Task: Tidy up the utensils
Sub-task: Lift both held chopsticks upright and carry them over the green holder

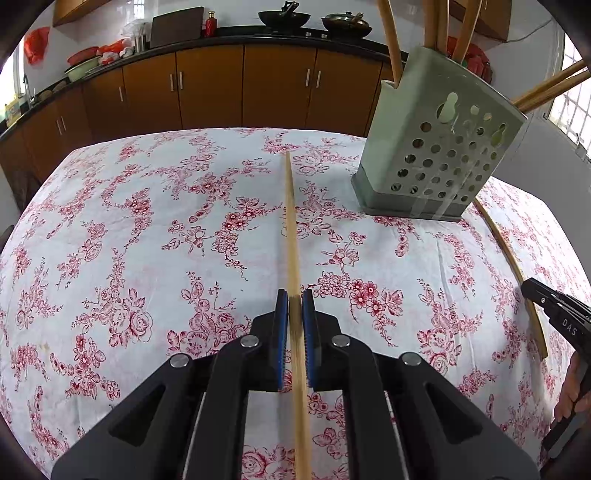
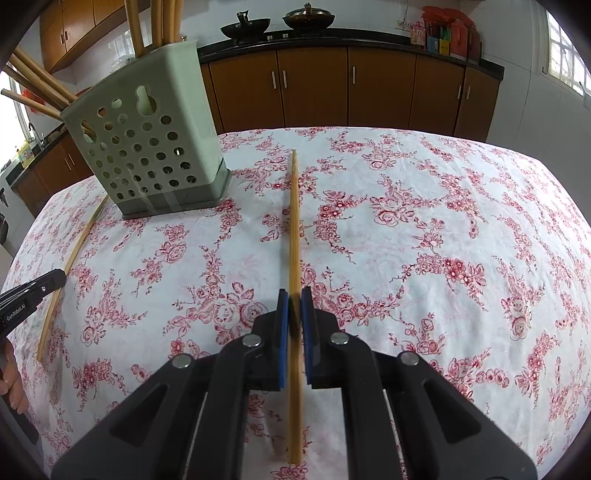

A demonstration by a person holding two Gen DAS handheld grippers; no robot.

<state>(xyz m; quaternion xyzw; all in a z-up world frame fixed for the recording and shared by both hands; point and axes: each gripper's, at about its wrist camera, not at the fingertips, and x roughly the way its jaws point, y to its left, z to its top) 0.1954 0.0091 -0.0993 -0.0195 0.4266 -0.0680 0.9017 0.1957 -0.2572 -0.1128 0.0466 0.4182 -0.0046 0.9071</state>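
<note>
My left gripper (image 1: 294, 295) is shut on a wooden chopstick (image 1: 291, 221) that points forward over the table. My right gripper (image 2: 294, 293) is shut on another wooden chopstick (image 2: 294, 221), also pointing forward. A pale green perforated utensil holder (image 1: 436, 147) stands upright at the far right of the left wrist view and at the far left of the right wrist view (image 2: 147, 140), with several chopsticks standing in it. A loose chopstick (image 1: 517, 273) lies on the cloth between the two grippers; it also shows in the right wrist view (image 2: 66, 273).
The table wears a white cloth with red flowers (image 1: 147, 221). Brown kitchen cabinets (image 1: 221, 88) and a dark counter with woks (image 1: 284, 18) run behind it. The right gripper's body (image 1: 561, 317) shows at the left view's right edge.
</note>
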